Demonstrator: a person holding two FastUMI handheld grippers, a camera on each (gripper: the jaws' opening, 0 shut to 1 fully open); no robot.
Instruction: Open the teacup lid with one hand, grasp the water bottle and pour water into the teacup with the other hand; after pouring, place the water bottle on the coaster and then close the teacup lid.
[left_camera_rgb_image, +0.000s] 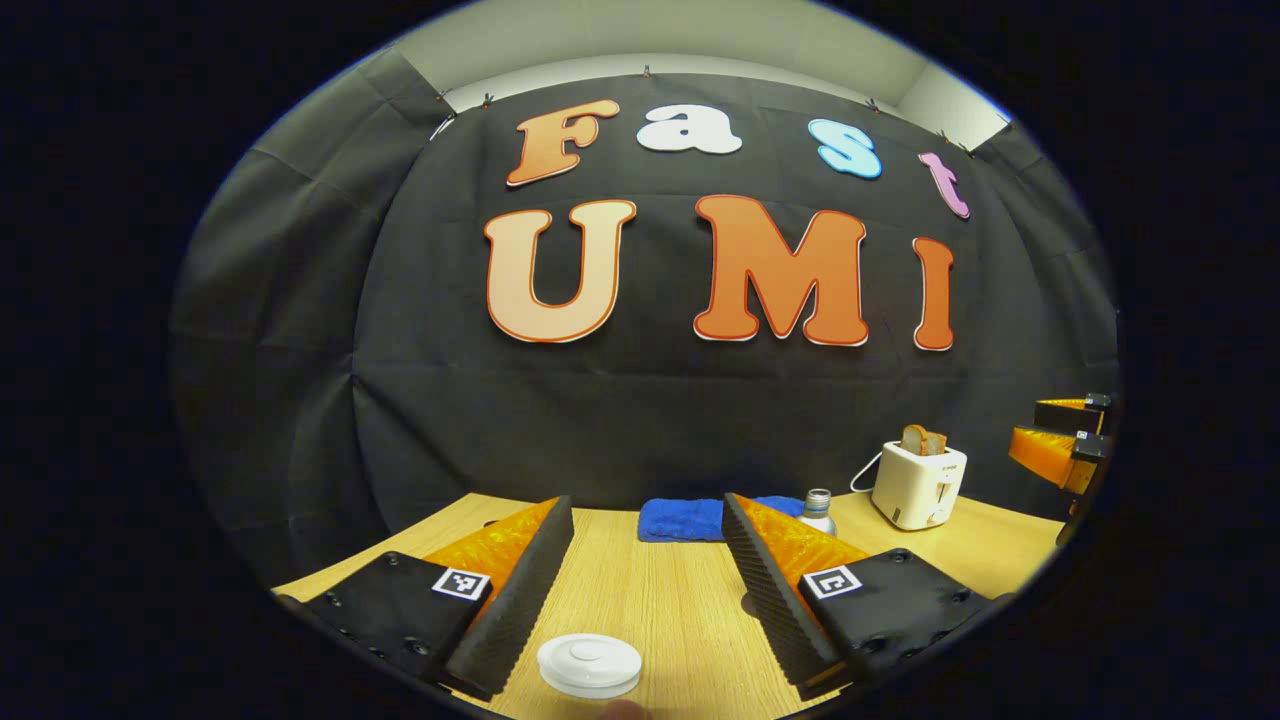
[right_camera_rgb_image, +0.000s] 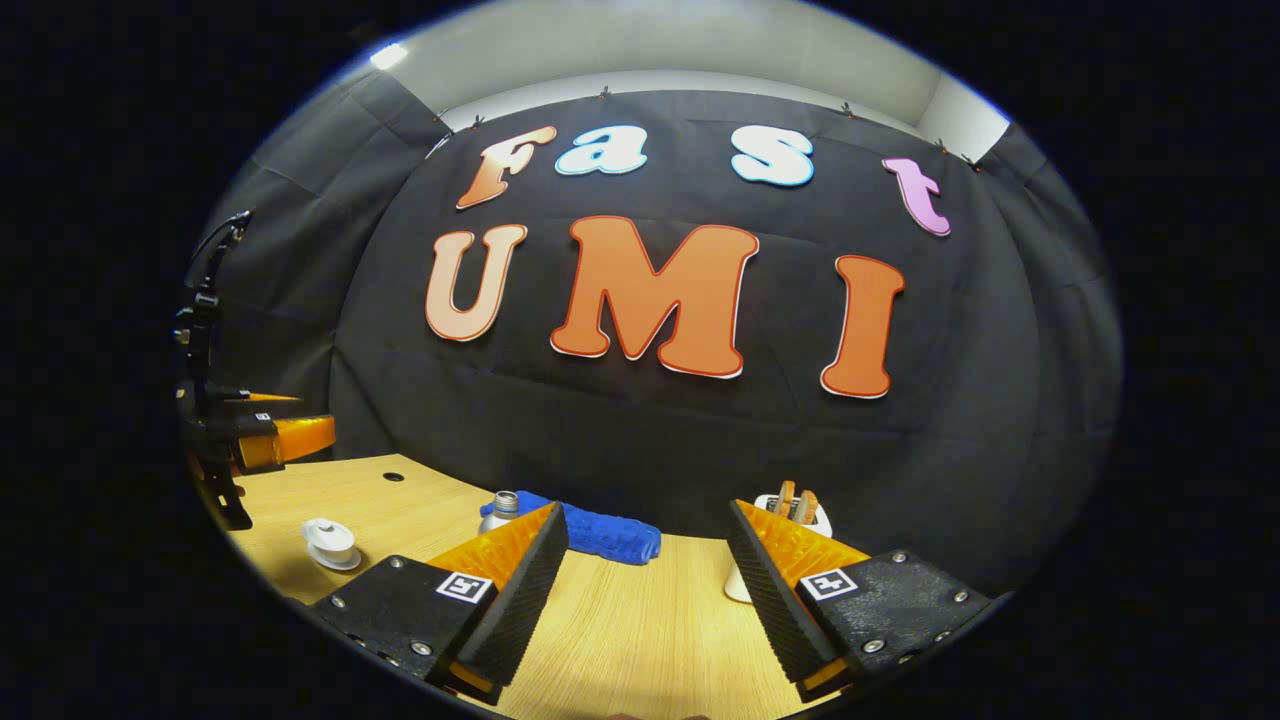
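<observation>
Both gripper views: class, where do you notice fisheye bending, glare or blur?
Left gripper view: the table edge curves upward, and the teacup lid is sharp. Right gripper view: a ceiling light glares at upper left, and the teacup looks small but clear.

text: none legible | toaster (left_camera_rgb_image: 919, 485): front mark too small to read
</observation>
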